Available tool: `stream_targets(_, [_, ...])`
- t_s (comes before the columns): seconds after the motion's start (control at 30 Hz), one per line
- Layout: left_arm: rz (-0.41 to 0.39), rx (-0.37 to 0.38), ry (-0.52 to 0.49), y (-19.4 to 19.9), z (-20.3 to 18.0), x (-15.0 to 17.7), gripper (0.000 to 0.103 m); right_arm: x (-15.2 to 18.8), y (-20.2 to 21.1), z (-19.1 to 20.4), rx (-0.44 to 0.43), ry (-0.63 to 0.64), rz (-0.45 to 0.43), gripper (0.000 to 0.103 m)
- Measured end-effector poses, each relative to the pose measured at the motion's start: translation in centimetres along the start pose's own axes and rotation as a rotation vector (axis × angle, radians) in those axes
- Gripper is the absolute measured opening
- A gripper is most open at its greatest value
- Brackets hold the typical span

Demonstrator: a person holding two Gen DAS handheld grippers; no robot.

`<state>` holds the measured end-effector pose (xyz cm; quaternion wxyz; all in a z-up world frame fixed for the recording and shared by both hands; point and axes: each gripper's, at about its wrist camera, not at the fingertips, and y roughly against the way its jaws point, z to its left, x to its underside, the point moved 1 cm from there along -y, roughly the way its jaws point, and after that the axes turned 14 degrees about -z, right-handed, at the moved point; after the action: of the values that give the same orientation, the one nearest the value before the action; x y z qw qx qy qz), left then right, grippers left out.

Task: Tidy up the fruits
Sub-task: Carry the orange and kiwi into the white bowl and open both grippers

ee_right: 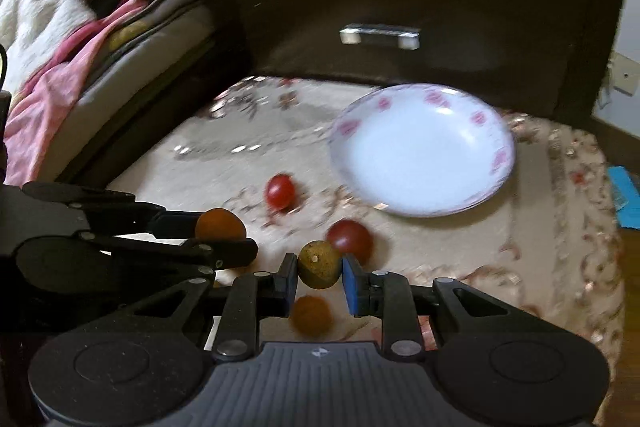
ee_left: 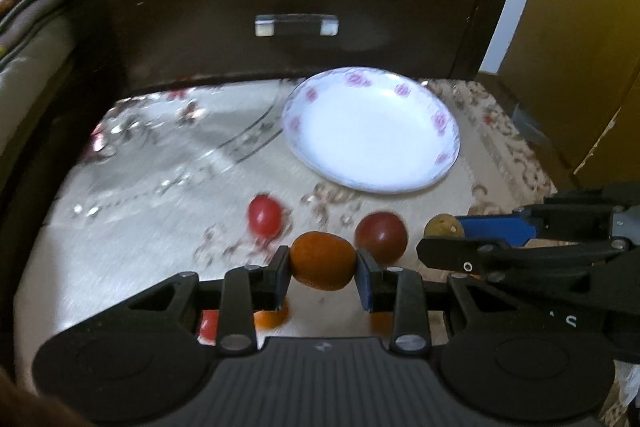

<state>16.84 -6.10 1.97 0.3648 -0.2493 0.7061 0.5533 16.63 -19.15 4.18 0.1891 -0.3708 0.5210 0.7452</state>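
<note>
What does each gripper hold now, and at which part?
The left gripper holds an orange fruit by its two opposite sides. The right gripper holds a small yellow-green fruit, also by its sides.

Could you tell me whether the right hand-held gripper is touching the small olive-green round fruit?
Touching. The right wrist view shows the right hand-held gripper clamping the small olive-green round fruit, one blue pad pressed against each side.
</note>
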Motion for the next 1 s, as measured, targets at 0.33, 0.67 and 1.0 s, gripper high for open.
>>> stream_targets(0.33, [0.011, 0.008, -0.008, -2.3, -0.4, -1.0, 0.041, -0.6, -1.3, -2.6, 0.038, -0.066, -0.005, 0.019])
stream_targets(0.67, [0.002, -0.003, -0.029, -3.6, -0.6, -1.8, 0.041, -1.2, -2.3, -3.4, 0.051, -0.078, -0.018, 0.019])
stream_targets(1.0, [0.001, -0.010, -0.045, -6.2, -0.6, -2.9, 0.041, -1.9, -4.0, -4.9, 0.063, -0.080, -0.030, 0.021])
